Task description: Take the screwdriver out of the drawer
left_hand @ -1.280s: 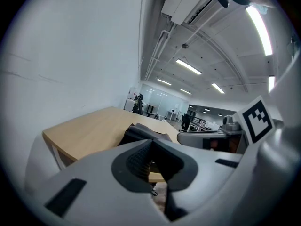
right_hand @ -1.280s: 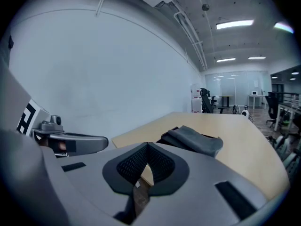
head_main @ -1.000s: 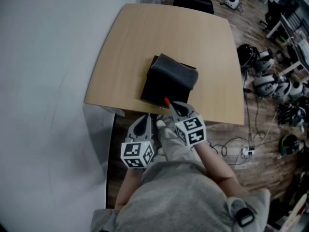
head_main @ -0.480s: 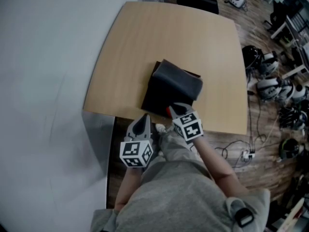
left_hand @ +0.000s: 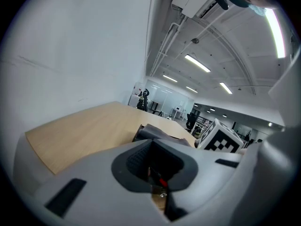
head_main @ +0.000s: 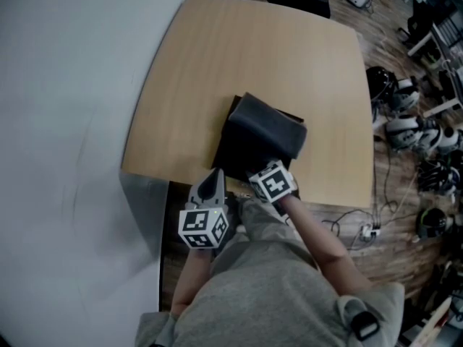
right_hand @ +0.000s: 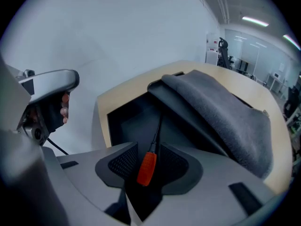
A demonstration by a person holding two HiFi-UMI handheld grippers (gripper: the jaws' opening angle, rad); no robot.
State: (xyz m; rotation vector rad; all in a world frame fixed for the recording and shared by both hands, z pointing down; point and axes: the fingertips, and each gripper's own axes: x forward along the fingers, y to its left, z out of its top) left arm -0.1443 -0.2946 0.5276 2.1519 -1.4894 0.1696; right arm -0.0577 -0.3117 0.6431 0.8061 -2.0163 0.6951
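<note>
Orange screwdriver [right_hand: 146, 167] w/ tip lost in dark drawer [right_hand: 129, 126].

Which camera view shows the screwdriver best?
The right gripper view: the screwdriver, orange handle and dark shaft, lies between the just-opened jaws of the right gripper. The head view has that gripper over it; the left gripper view shows nothing sure.

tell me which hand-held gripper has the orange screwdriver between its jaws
The right hand-held gripper: its jaws, just opened, flank the screwdriver; the left hand-held gripper hangs at the table edge.
</note>
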